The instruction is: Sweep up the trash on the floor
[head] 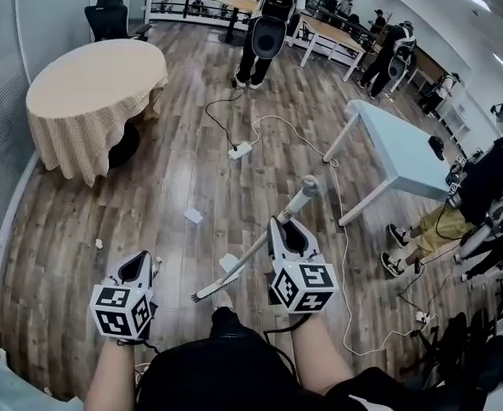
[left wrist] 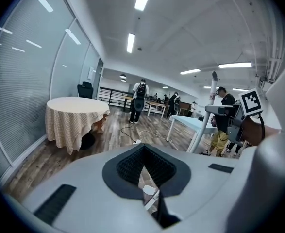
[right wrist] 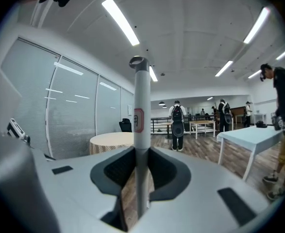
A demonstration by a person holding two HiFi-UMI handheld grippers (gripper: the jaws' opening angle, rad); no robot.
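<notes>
Lying on the floor (head: 174,169), two paper scraps (head: 194,216); right gripper (head: 287,228) clamps one broom (head: 301,199)

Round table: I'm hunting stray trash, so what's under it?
Under the table, only a dark shape, perhaps its base, shows below the cloth hem. The cloth covers the rest of the floor beneath, so anything lying there can't be seen.

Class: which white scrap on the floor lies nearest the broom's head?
The scrap beside the broom handle, just above the head; the other white scrap lies farther off, toward the round table.
</notes>
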